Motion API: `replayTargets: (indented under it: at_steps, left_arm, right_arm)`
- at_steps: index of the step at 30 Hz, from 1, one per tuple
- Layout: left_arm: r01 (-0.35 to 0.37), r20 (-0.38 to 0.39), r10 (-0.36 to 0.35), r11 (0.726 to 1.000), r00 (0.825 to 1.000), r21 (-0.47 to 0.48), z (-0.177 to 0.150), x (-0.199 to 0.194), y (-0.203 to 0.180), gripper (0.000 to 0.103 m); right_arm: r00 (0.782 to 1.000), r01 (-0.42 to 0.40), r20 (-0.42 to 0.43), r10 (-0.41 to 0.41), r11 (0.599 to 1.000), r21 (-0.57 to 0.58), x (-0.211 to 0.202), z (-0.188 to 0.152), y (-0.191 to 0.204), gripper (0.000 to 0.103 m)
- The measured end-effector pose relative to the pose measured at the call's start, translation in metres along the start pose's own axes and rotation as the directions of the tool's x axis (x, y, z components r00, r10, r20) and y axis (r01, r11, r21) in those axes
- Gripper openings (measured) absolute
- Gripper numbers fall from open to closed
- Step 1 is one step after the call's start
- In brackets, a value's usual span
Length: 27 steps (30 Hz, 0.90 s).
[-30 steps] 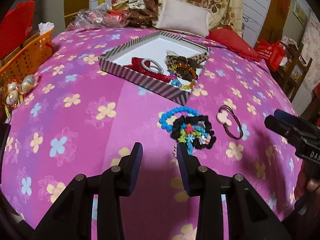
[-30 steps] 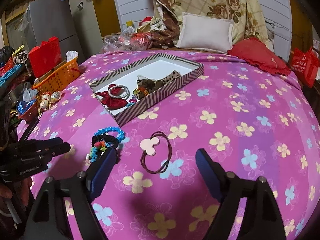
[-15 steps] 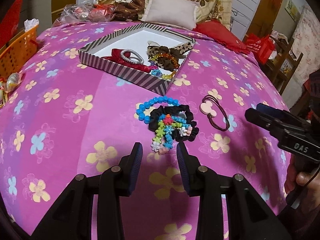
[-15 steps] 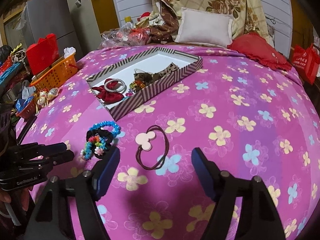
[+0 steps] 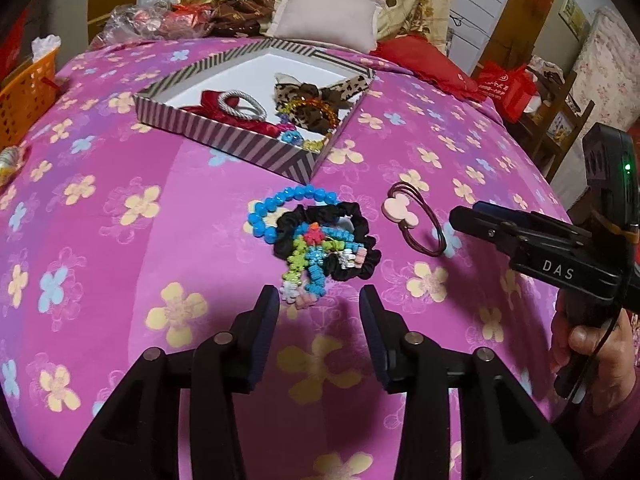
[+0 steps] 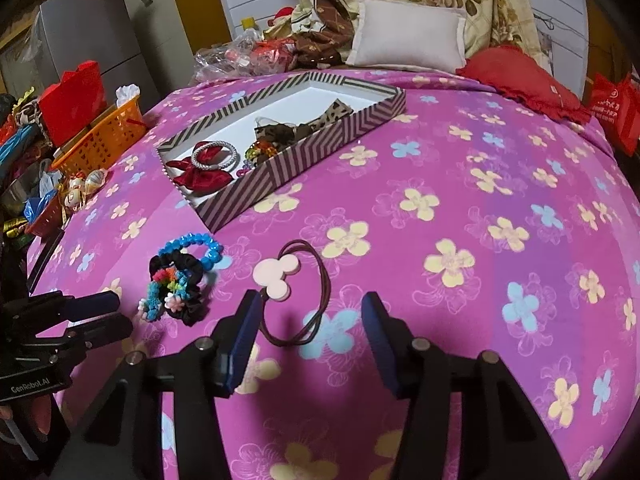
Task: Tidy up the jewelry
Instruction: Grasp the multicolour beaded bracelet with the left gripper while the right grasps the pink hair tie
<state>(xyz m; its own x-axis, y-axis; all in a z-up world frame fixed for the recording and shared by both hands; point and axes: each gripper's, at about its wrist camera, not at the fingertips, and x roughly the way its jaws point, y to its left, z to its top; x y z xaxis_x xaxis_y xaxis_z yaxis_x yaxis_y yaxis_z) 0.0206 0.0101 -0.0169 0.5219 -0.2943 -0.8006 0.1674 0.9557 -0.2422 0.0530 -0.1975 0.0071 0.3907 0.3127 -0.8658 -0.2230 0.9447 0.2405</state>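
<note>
The left gripper (image 5: 319, 306) hung low over the pink flowered bedspread (image 5: 120, 264) with its jaws parted and nothing between them, its tips just short of the near end of a small heap of hair things. That heap was a black scrunchie (image 5: 352, 220) with a multicoloured flower-bead bracelet (image 5: 310, 258) lying across it and a blue bead bracelet (image 5: 276, 204) touching its far left edge. Just to the right of the heap, apart from it, lay a dark brown hair tie (image 5: 430, 240) with a pale pink mouse-head charm (image 5: 400, 210). The right gripper (image 6: 308, 312) stood wide open over that hair tie, its left finger close beside the charm (image 6: 276, 274) and the near loop of the brown elastic (image 6: 320, 280) lying between the two fingers; neither finger was pressed against it. In the left wrist view the right gripper (image 5: 464, 216) came in from the right edge, near the tie. Farther off on the bedspread sat a striped shallow box (image 5: 240, 146), holding a red bow (image 5: 224, 114), a silver-grey hair band (image 5: 240, 102), a leopard-print bow (image 5: 320, 96) and a few small coloured beads in its near right corner. At the far left stood an orange basket (image 6: 104, 140), and a white pillow (image 6: 408, 36) and a red cushion (image 6: 520, 76) lay at the far end of the bed.
</note>
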Motion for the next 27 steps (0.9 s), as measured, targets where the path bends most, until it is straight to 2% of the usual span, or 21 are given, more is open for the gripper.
replayTargets:
  at_steps: [3,12,20,25,27]
  left_arm:
    - [0.012,-0.011,-0.011,1.0,1.0,0.002,0.0,0.006,-0.002,0.031]
    - [-0.019,-0.023,0.019,1.0,1.0,-0.003,0.005,0.021,0.002,0.031]
    - [-0.027,-0.02,0.027,1.0,0.999,0.009,0.004,0.024,0.001,0.031]
    - [-0.015,-0.018,0.015,1.0,1.0,0.002,0.005,0.024,0.002,0.031]
    - [-0.015,-0.015,0.016,1.0,1.0,0.009,0.005,0.024,0.002,0.026]
  right_arm:
    - [1.0,-0.007,-0.003,0.007,1.0,0.006,0.002,0.0,-0.002,0.055]
    - [1.0,-0.008,-0.011,0.008,1.0,0.001,0.015,0.009,-0.003,0.055]
    - [0.999,0.008,-0.039,-0.011,0.998,-0.061,0.044,0.024,0.005,0.054]
    - [0.999,-0.007,-0.037,0.004,0.996,-0.091,0.055,0.027,0.005,0.032]
    - [1.0,-0.012,-0.028,0.009,0.995,-0.099,0.055,0.027,0.006,0.015]
